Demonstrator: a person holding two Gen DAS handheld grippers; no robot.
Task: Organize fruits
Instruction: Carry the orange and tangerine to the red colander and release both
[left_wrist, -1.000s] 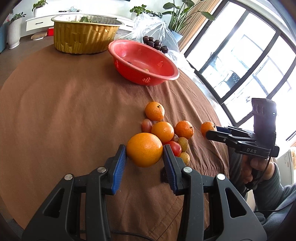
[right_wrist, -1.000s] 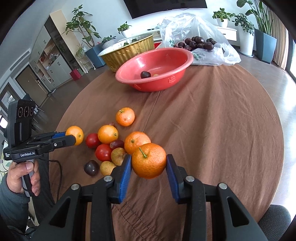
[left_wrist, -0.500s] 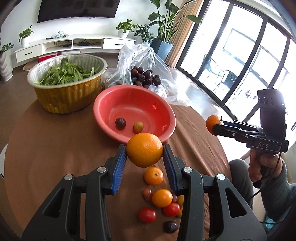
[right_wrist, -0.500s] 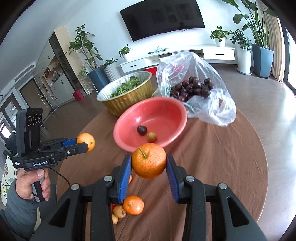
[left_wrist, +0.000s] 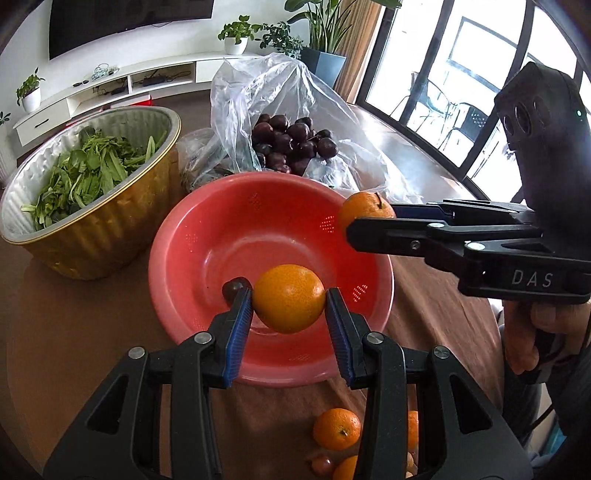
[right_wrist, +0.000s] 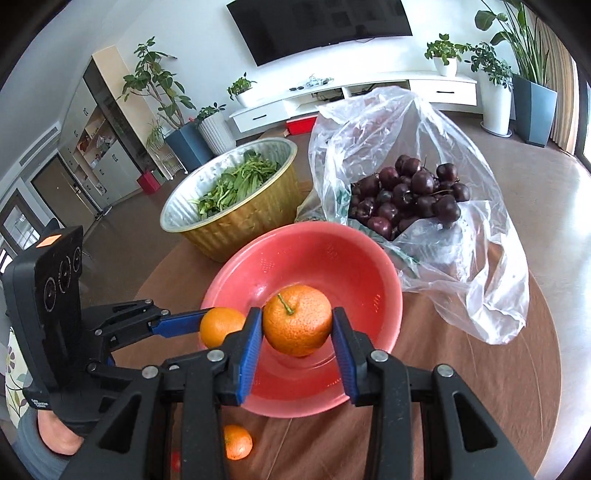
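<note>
Over the red bowl (left_wrist: 192, 258) on the table (left_wrist: 74, 332), left tool (left_wrist: 289, 317) clamps an orange (left_wrist: 288, 297), right tool (right_wrist: 297, 338) clamps a stemmed orange (right_wrist: 297, 321), greens bowl (right_wrist: 236, 218) and cherry bag (right_wrist: 461, 258) behind.

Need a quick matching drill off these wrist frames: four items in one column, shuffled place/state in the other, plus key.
Items
1. orange with green stem
2. dark red cherries
3. leafy greens
4. small dark fruit

Places
A. in the gold foil basin
B. lying inside the red plastic colander bowl
C. in the clear plastic bag
D. clamped in the right gripper above the bowl

Pairs: 1-D, 2-C, 3-A, 4-B
</note>
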